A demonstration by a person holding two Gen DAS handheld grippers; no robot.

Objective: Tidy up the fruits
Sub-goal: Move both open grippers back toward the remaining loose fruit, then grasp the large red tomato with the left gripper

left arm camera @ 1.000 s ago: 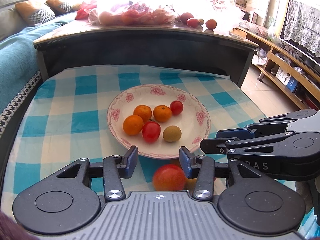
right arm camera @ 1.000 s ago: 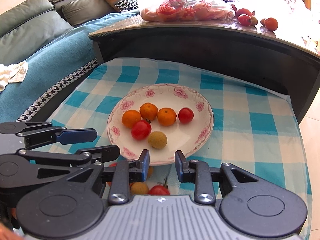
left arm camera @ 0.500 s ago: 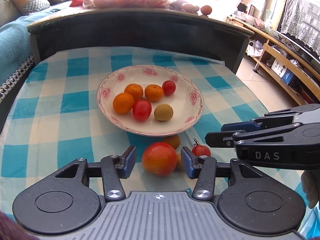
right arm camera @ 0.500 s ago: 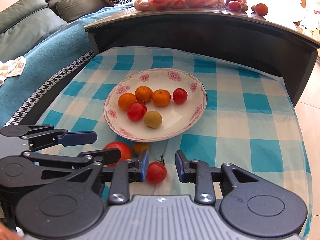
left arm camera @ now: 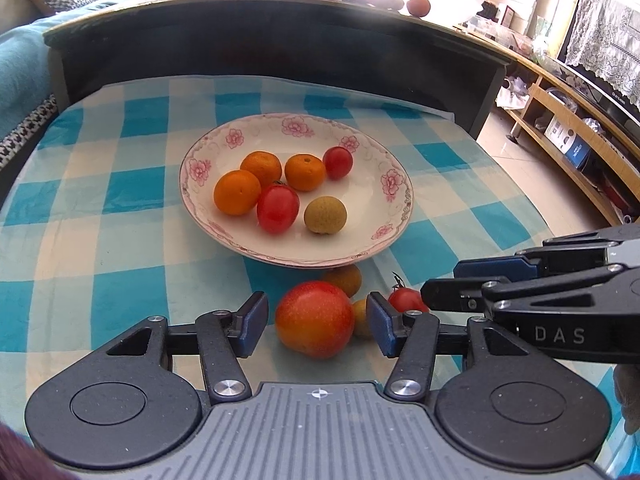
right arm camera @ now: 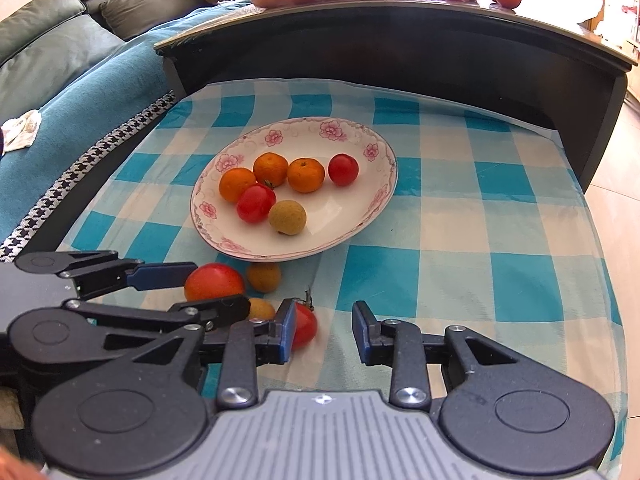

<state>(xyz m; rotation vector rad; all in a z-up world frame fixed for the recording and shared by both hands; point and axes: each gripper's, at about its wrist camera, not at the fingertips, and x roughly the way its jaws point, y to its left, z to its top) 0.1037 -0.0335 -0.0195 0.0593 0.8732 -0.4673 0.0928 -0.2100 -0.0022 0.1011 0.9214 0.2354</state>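
The big red-orange fruit (left arm camera: 314, 318) lies on the checked cloth (left arm camera: 120, 216) just in front of the plate (left arm camera: 394, 200), between the jaws of the left gripper (left arm camera: 316, 322). It is nearly round, so no long axis can be told. The jaws have just been opening and stand apart from it on both sides, with a clear gap at the left pad. Touching its right side is a small yellow fruit (left arm camera: 360, 318), behind it a brown one (left arm camera: 344, 280), and further right a cherry tomato (right arm camera: 304, 326) with its stem pointing up and away.

The right gripper (right arm camera: 324, 330) has narrow jaws with a gap between them; the tomato sits by the left pad, partly hidden behind it, not gripped.

The plate holds three oranges (left arm camera: 237, 197), two tomatoes (left arm camera: 277, 208) and a brown fruit (left arm camera: 325, 214). The blue-and-white cloth covers a low desk; behind it rises a dark desk (right arm camera: 400, 40) carrying bagged fruit, with a teal sofa (right arm camera: 80, 92) to the left and wooden shelves (left arm camera: 568, 132) to the right.
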